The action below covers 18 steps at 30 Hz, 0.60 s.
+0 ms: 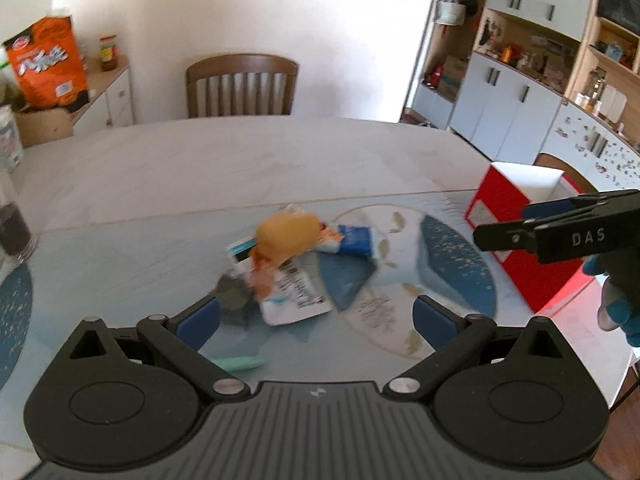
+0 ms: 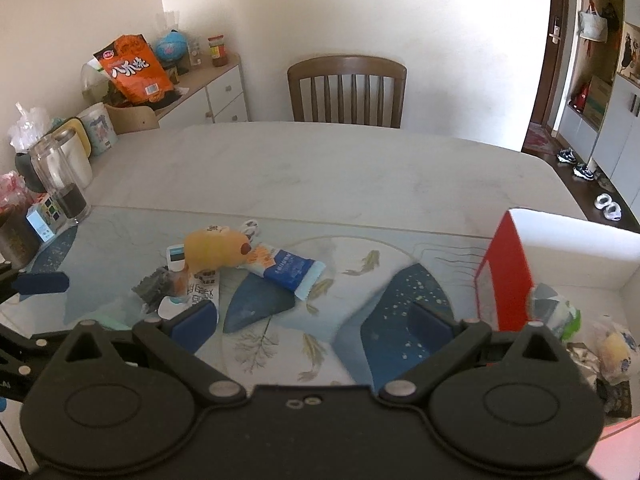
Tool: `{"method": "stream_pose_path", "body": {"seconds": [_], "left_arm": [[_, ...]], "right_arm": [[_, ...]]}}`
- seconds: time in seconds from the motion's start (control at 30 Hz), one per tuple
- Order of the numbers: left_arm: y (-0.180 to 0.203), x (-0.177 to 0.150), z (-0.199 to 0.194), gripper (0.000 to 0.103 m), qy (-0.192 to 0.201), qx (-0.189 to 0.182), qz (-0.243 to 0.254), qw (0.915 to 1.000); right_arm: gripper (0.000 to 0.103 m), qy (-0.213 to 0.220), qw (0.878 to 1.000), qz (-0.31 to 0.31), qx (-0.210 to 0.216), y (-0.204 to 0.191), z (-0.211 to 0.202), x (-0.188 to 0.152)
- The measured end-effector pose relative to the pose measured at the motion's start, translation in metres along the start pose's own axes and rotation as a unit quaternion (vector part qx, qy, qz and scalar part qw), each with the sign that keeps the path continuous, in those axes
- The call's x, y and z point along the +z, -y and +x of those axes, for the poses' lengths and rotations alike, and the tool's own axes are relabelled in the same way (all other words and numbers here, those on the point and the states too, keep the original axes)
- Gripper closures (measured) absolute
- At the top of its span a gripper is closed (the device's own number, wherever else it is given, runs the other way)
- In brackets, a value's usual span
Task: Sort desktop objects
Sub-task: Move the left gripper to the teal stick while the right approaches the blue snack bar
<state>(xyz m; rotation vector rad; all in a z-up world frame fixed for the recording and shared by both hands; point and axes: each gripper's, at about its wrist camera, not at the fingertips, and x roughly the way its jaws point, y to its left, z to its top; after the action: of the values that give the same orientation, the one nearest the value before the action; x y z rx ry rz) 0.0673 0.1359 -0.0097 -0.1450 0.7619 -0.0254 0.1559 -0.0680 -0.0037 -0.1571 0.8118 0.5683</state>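
Observation:
A small pile lies mid-table: a yellow plush toy, a blue and white packet, a white printed packet, a dark crumpled wrapper and a white device. My left gripper is open and empty, just in front of the pile. My right gripper is open and empty, right of the pile, beside the red and white box, which holds several wrapped items.
A green object lies by my left fingers. Jars and a glass canister stand at the table's left edge. A wooden chair stands at the far side. A sideboard with an orange bag is at the back left.

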Motion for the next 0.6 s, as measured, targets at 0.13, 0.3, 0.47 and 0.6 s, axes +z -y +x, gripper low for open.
{"method": "stream_pose_path", "body": {"seconds": [0.13,0.3,0.47,0.6], "left_arm": [[-0.02,-0.009,0.004,0.0,-0.007,0.014,-0.019,0.9997],[-0.041,-0.021,0.009,0.0,-0.014,0.028,-0.034,0.9989],[-0.056,-0.033,0.018,0.0,-0.02,0.052,-0.04,0.9976],[-0.065,-0.041,0.026,0.0,-0.025,0.066,-0.043,0.9966]], "right_arm": [[0.001,-0.002,1.0,-0.008,-0.002,-0.008,0.013,0.001],[0.004,-0.01,1.0,-0.019,-0.01,-0.016,0.036,0.004],[0.005,-0.016,0.999,-0.041,-0.015,-0.02,0.06,0.005],[0.005,-0.02,0.998,-0.059,-0.015,-0.02,0.078,0.005]]}}
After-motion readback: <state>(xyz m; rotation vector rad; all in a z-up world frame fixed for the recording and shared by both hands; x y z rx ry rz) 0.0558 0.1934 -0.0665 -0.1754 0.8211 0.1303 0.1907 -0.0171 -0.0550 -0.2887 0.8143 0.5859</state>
